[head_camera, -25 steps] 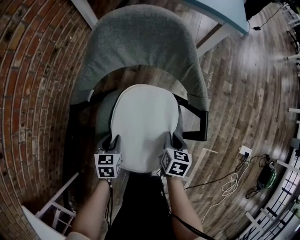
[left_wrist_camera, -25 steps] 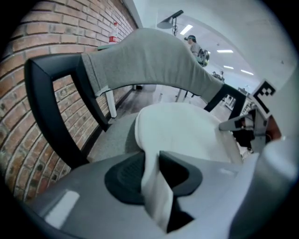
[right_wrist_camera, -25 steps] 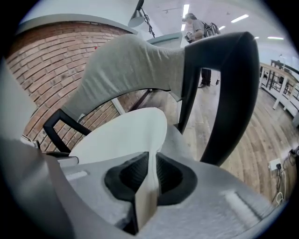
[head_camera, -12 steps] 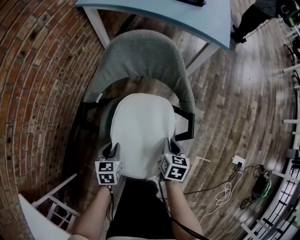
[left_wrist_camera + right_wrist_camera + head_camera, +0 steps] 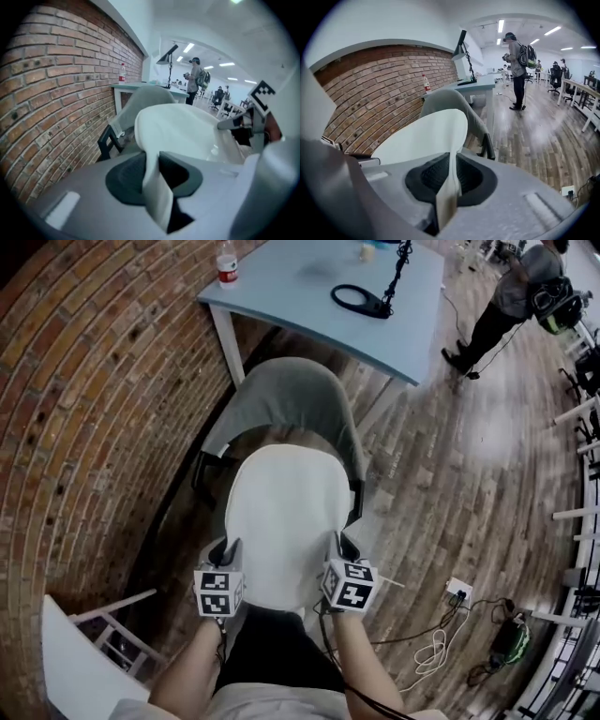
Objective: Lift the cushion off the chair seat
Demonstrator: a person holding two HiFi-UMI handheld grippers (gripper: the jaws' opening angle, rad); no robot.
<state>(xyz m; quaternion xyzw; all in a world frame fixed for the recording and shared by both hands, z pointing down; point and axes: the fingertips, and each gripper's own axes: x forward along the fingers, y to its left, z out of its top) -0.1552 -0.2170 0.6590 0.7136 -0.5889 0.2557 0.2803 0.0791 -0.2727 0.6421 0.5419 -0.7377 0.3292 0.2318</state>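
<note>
Brickwork [image 5: 84, 409] sweeps our head view from seven to eleven o'clock, with plank floor [image 5: 469, 474] opposite at three. Only from up here do we see the top of the pale blue table [image 5: 309, 306] at twelve, while the gripper views show a standing person [image 5: 518, 61] beyond it at full height. Below the table stands the grey chair [image 5: 291, 404]. The white cushion [image 5: 286, 517] hangs at centre, raised over the chair, its near edge toward six. Our left gripper [image 5: 223, 551] is clenched on the cushion's near-left corner at seven and our right gripper [image 5: 343, 546] on its near-right corner at five. Only the gripper views show the thin edge pinched between each pair of dark pads. Both forearms reach in from six, side by side, with the grippers angled forward and down and the marker cubes facing us. A small bottle [image 5: 226, 263] stands on the table at eleven.
</note>
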